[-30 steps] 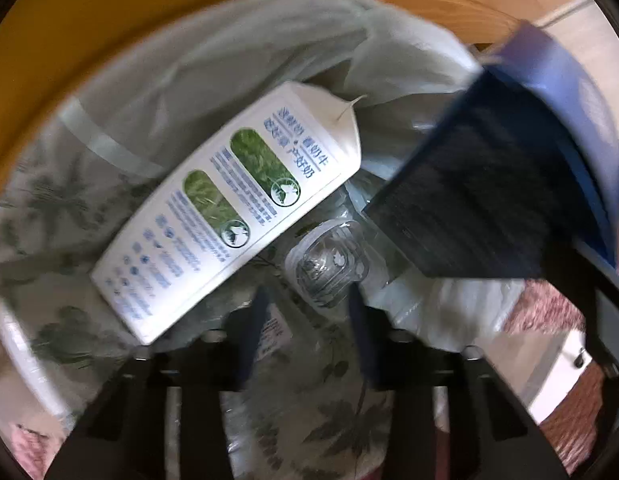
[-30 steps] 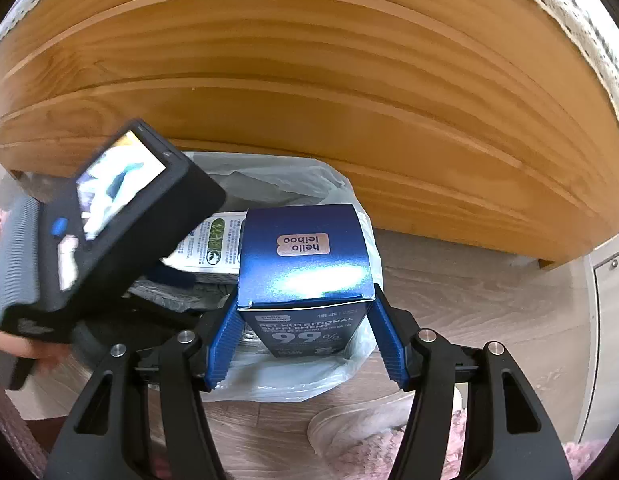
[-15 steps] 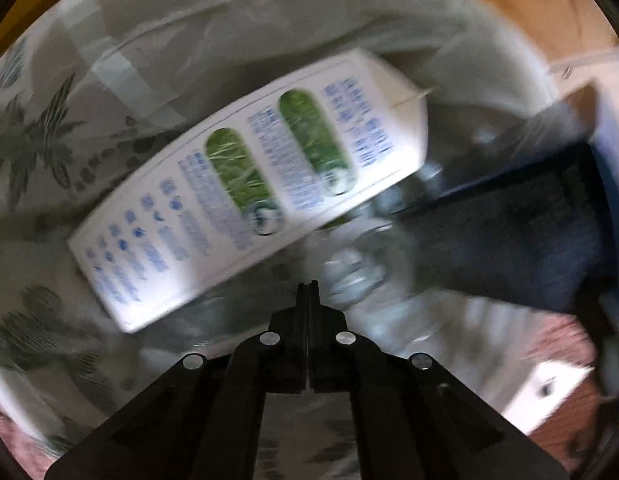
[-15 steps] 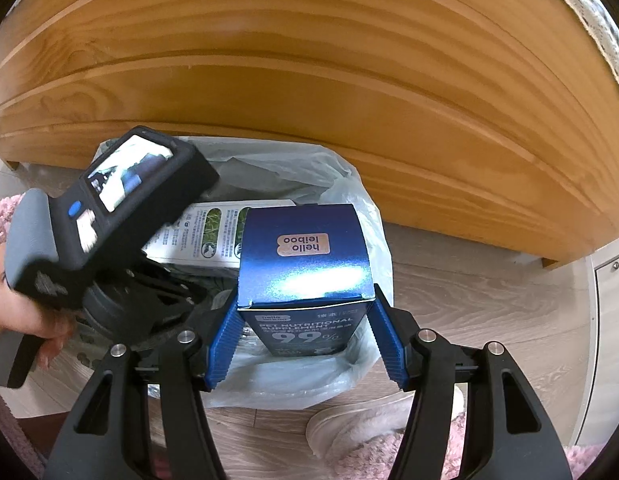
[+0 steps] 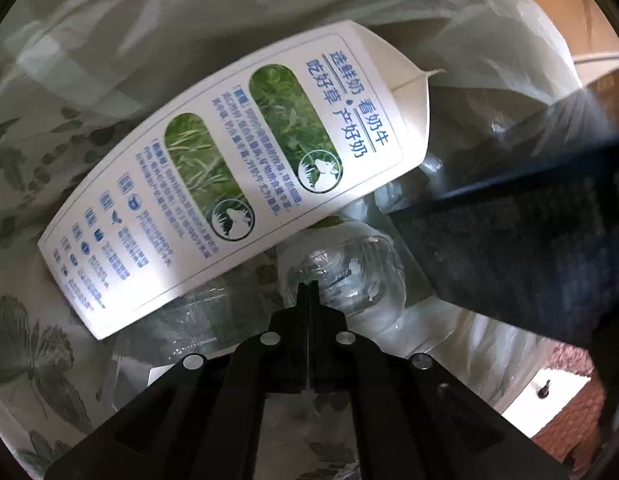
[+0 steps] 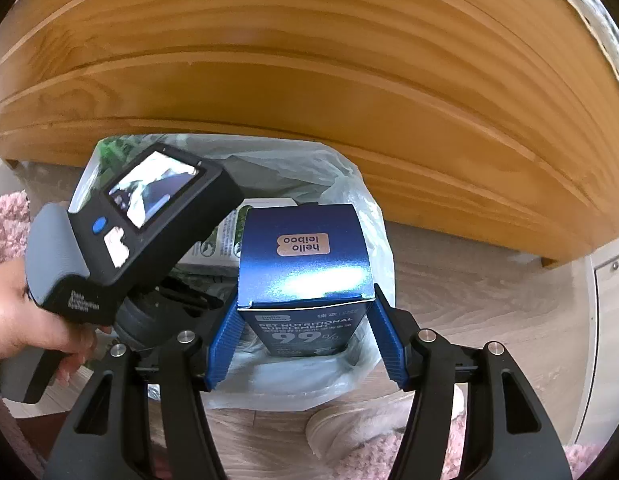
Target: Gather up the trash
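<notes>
We see the right gripper (image 6: 305, 340) over the near rim of the trash bag (image 6: 361, 208), jaws about half open and clamped on the blue box (image 6: 303, 264); the box stands upright, long axis along the fingers, bottom end over the bag mouth. The wooden bed frame (image 6: 349, 80) sits tight behind the bag, with open floor (image 6: 489, 300) to the right. The left gripper (image 5: 308, 292) is down inside the bag, jaws fully shut on nothing. In the bag: the milk carton (image 5: 229, 184) lying diagonally, gable top toward upper right, over a clear plastic bottle (image 5: 349, 268).
</notes>
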Demonstrator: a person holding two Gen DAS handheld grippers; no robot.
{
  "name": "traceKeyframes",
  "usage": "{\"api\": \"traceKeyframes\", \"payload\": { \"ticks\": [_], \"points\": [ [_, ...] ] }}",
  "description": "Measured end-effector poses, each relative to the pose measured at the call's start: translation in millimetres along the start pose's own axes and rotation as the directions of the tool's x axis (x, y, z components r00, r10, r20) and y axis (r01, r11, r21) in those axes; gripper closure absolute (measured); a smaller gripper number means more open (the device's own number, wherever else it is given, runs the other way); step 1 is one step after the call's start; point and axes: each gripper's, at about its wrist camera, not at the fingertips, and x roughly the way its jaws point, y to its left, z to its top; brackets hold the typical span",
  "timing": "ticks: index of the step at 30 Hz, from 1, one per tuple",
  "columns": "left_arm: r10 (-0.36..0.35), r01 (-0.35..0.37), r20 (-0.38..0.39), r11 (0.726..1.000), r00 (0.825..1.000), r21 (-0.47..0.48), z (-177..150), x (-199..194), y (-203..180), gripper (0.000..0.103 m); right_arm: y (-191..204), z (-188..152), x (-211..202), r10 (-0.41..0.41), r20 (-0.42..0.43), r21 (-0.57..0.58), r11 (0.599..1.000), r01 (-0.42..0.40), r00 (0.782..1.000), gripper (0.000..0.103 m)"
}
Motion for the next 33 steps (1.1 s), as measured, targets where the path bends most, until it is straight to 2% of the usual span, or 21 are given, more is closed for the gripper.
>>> {"api": "traceKeyframes", "payload": {
  "ticks": [11,15,24,28,33],
  "points": [
    [-0.103,0.103,0.004,0.992,0.995,-0.07,-4,-35,44,0.103,4,-6,28,0.023,-0.063,-0.011,1.0,-0.023,0.998,0.044],
    [-0.138,0.138,0.008,0.987,0.99,-0.085,-14,-54,50,0.103,0,-11,39,0.042,-0.123,0.002,0.999,-0.042,0.992,0.043],
    [-0.165,0.168,0.036,0.98,0.986,-0.104,-28,-103,49,0.103,-5,-15,48,0.056,-0.23,0.011,0.998,-0.055,0.972,0.043],
    [-0.17,0.175,0.046,0.978,0.984,-0.112,-30,-127,47,0.103,-11,-12,42,0.085,-0.237,0.059,0.996,-0.073,0.968,0.043],
    [-0.168,0.176,0.074,0.978,0.983,-0.116,-32,-152,42,0.103,-19,-10,32,0.103,-0.199,0.097,0.992,-0.084,0.975,0.044]
  ]
}}
